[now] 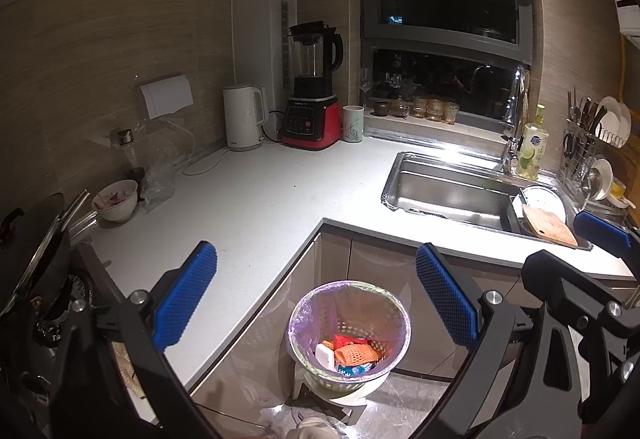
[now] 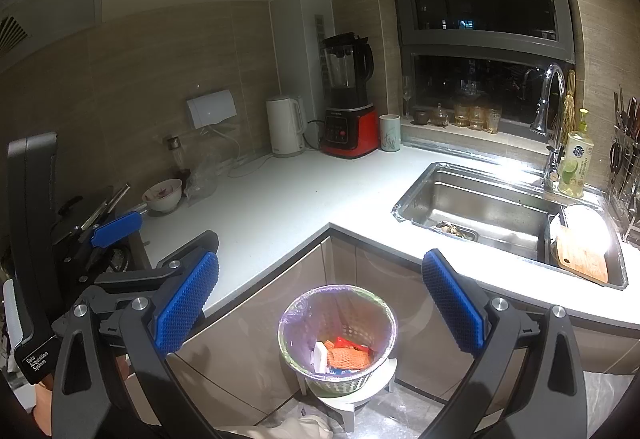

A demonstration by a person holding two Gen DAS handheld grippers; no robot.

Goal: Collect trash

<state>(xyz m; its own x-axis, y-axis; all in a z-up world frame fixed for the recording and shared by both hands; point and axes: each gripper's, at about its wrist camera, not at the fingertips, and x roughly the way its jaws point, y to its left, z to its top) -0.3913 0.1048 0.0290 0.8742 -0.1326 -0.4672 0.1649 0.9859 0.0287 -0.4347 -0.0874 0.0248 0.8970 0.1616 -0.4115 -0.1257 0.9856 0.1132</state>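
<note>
A white perforated bin (image 1: 349,335) (image 2: 338,335) lined with a purple bag stands on a small white stool on the floor, below the counter corner. Inside lies trash (image 1: 350,353) (image 2: 342,355): orange netting, a red wrapper, a white block, something blue. My left gripper (image 1: 316,295) hovers above the bin, open, nothing between its blue pads. My right gripper (image 2: 320,303) hangs likewise over the bin, open and empty. Each gripper shows at the edge of the other's view.
The white L-shaped counter (image 1: 256,199) carries a white kettle (image 1: 244,117), a red blender (image 1: 312,91), a cup (image 1: 353,123) and a bowl (image 1: 116,199). A steel sink (image 2: 480,211) holds a cutting board (image 2: 582,259). A dish rack (image 1: 596,143) stands far right; a stove with pan lies left.
</note>
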